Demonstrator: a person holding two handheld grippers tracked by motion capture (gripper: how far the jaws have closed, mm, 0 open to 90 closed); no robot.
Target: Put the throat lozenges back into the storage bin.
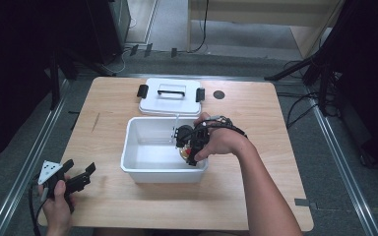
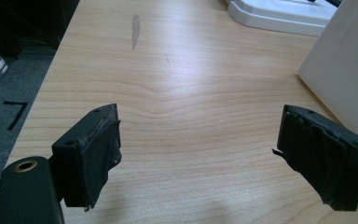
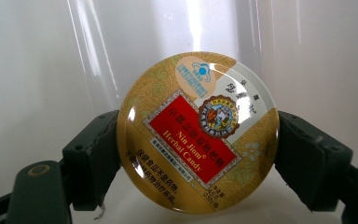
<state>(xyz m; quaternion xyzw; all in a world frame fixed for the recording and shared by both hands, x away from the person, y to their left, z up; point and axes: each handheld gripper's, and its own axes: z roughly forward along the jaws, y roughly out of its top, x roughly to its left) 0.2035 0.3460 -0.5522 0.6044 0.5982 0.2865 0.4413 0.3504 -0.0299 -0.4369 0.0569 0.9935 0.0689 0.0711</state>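
1. The wooden table (image 1: 256,162) carries everything; its top is bare pale wood apart from a dark streak near the left edge
2. A white plastic bin (image 1: 133,147) sits at the middle of the table, open at the top, with smooth glossy walls
3. The bin's white lid (image 1: 150,101), with black handle and side clips, lies flat just behind the bin
4. The right hand (image 1: 224,142) reaches over the bin's right rim, aiming the right gripper (image 1: 189,145) down into it
5. The left gripper (image 2: 198,154) rests low at the table's near left corner, well apart from the bin, jaws spread wide with nothing between them
6. The candy tin (image 3: 198,133), a round gold tin with a red label, is inside the bin at its right side, clamped across its rim by the right gripper's two jaws, face toward the camera
7. Handling, as a judgement: the tin looks light and rigid, but its lacquered metal edge is curved and slick, so it could pivot or slip between flat pads; gripping straight across the widest part, as here, seems the soundest hold, with squeeze kept moderate lest the thin wall dent
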